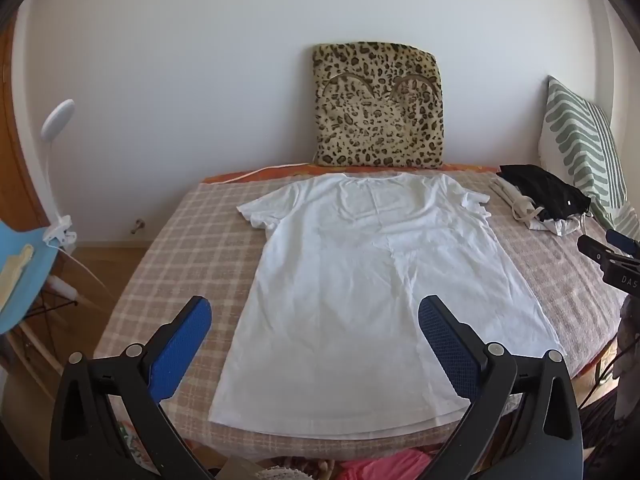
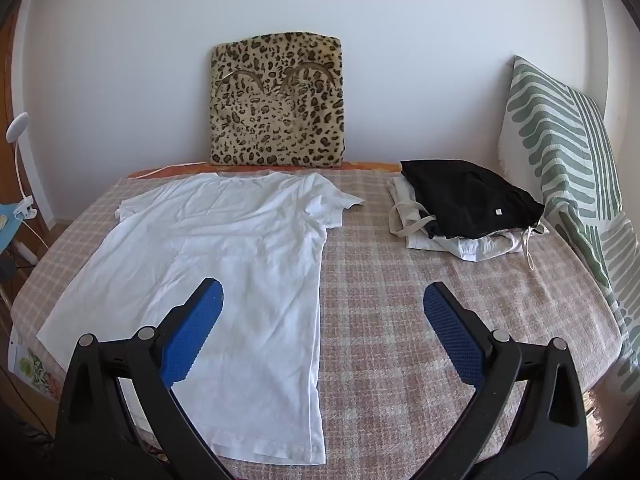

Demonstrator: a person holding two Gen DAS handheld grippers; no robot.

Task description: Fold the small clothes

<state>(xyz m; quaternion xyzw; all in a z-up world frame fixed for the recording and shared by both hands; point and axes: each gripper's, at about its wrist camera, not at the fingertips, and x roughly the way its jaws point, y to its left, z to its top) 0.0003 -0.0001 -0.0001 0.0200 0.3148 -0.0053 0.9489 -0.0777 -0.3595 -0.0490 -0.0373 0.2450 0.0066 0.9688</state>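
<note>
Hovering both grippers wide and empty, I see the shirt (image 1: 360, 280) lying lengthwise away from me, collar far; my left gripper (image 1: 316, 344) sits over its hem, my right gripper (image 2: 322, 332) over its right edge.

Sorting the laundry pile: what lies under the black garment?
Under the black garment lie white folded clothes and a beige strap; how many pieces, or what they are, is covered.

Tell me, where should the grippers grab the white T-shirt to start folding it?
Probably at one side: the white T-shirt lies flat and spread out, neck toward the wall. The open left gripper could pinch the left sleeve from the outside edge, the open right gripper the hem, where the cloth edges are free.
</note>
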